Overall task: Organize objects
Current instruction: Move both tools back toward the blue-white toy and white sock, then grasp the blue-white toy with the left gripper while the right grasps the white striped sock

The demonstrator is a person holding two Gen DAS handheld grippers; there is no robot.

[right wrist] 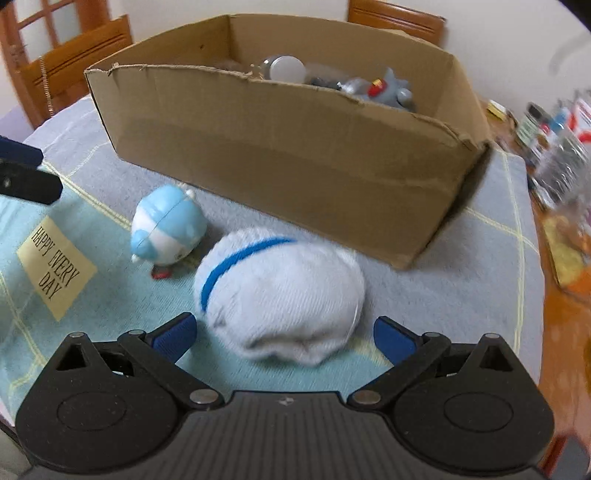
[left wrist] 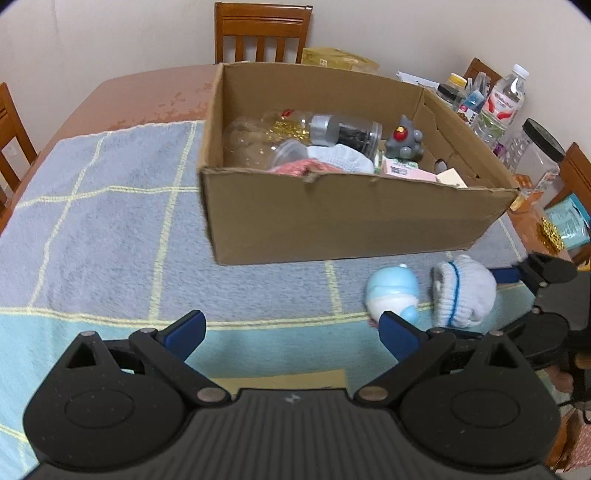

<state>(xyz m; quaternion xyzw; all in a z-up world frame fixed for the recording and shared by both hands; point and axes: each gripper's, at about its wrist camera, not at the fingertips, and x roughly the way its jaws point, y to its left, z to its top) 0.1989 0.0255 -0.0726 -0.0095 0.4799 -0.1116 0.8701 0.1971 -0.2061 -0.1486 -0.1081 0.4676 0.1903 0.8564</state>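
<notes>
1. Right now the left gripper [left wrist: 291, 328] hovers low over the pale blue part of the checked towel [left wrist: 110, 206], its blue-padded fingers spread wide with nothing between them.
2. The right gripper [right wrist: 286, 336] also has its fingers spread wide, and the rolled white sock [right wrist: 280, 291] with a blue stripe lies on the towel just ahead of them, partly between the two pads; I cannot tell whether either pad touches it.
3. From the left wrist view, the right gripper's dark fingers appear at the right edge, just beside the same sock.
4. A small light-blue and white toy [right wrist: 166, 229] lies on its side on the towel, just left of the sock and close to the near wall of the cardboard box [right wrist: 295, 147].
5. The open box sits on the towel beyond both items, its near rim torn and uneven.
6. Inside the box are a clear jar with a silver lid [left wrist: 343, 133], a clear plastic container [left wrist: 247, 144], a grey figure with a red spot [left wrist: 404, 142], a pink carton [left wrist: 406, 171], and some white and pink fabric.
7. A yellow label reading "HAPPY EVERY DAY" [right wrist: 55, 266] is sewn on the towel near the left gripper.
8. Beyond the box on the right, a water bottle [left wrist: 506, 99] and a dark-lidded clear jar [left wrist: 539, 147] stand on the bare wooden table [left wrist: 140, 99].
9. Wooden chairs [left wrist: 262, 33] stand around the table against a plain wall.
</notes>
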